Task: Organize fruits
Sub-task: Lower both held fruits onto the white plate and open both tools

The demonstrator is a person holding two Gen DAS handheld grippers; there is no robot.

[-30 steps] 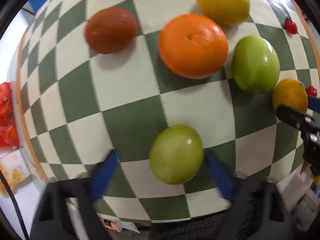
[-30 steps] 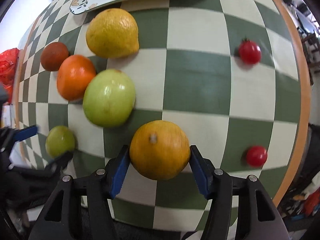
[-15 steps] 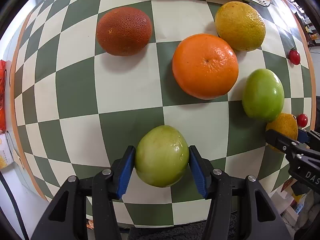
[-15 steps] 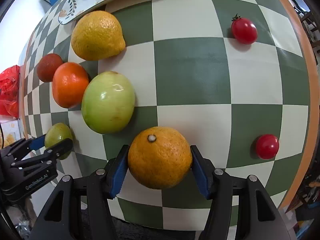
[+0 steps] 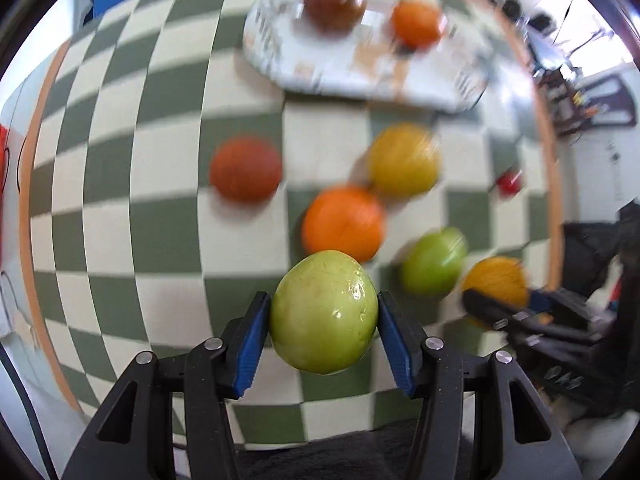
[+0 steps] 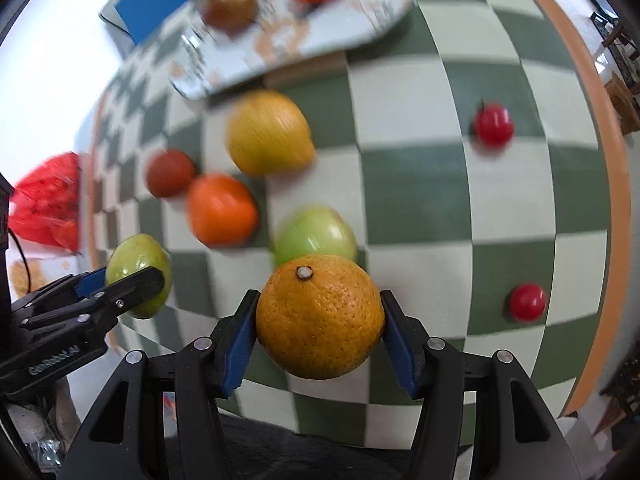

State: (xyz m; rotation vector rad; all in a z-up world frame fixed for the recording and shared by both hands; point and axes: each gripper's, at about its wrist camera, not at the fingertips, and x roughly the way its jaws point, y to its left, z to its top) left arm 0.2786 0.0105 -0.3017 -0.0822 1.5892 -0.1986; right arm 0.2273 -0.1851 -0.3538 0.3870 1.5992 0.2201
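**Both grippers held fruit above the checked table**

The table (image 6: 520, 208), covered in a green-and-cream checked cloth with an orange rim, filled both views. At its far side lay a patterned tray (image 5: 360, 68), blurred, carrying a dark brown fruit (image 5: 335, 5) and a small orange fruit (image 5: 416, 24).

The left gripper (image 5: 324, 340) was clenched on a green fruit (image 5: 324, 312), its blue pads (image 5: 250, 344) pressed against both flanks. The fruit looked raised off the cloth. The right gripper (image 6: 318, 340) gripped an orange (image 6: 319, 316) the same way, stem scar facing up, also seemingly clear of the table.

On the cloth between the grippers and the tray sat four loose fruits. A yellow citrus (image 6: 270, 134) lay nearest the tray. Just beside it, nearer the grippers, was a bright tangerine (image 6: 222, 210). A second green fruit (image 6: 316, 236) lay beside the tangerine, partly hidden behind the held orange in the right view. A russet fruit (image 6: 170, 173) sat to the left of the tangerine, close by or touching; blur made that hard to tell.

Two cherry tomatoes lay well apart on the right side of the table, one farther away (image 6: 494, 125), one nearer (image 6: 527, 302).

A red bag (image 6: 44, 204) lay off the table's left edge.
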